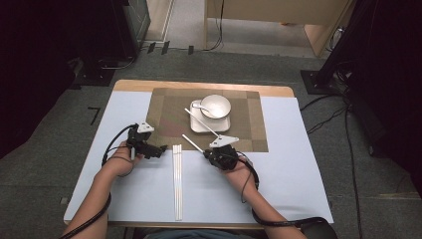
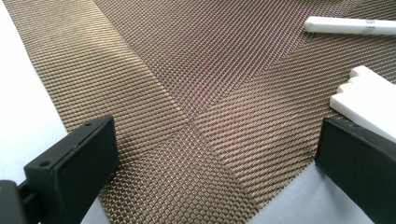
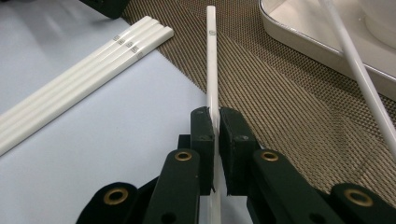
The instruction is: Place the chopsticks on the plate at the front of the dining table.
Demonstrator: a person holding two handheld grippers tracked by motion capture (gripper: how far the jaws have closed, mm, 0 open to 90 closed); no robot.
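Here the right gripper (image 3: 215,122) is clamped narrow on a single white chopstick (image 3: 211,56), pinching it near one end so the long free part reaches up the frame over the woven brown placemat (image 3: 280,93). In the high view that chopstick (image 1: 191,142) lies just below centre, slanting up-left from the right gripper (image 1: 208,154); gripping by the end probably leaves the tip free to be steered. At upper left of the right gripper view four more chopsticks (image 3: 84,70) lie side by side on the white table cover (image 3: 93,140), packed touching, likely as a tidy supply. The left gripper (image 2: 210,154) stands wide with nothing between its jaws, hovering over the placemat's corner, seemingly waiting. The held chopstick is slim, glossy, squared, with a small grey mark near its far end. Another chopstick (image 1: 204,122) leans across the white square tray (image 1: 196,124) beneath the bowl (image 1: 215,105).
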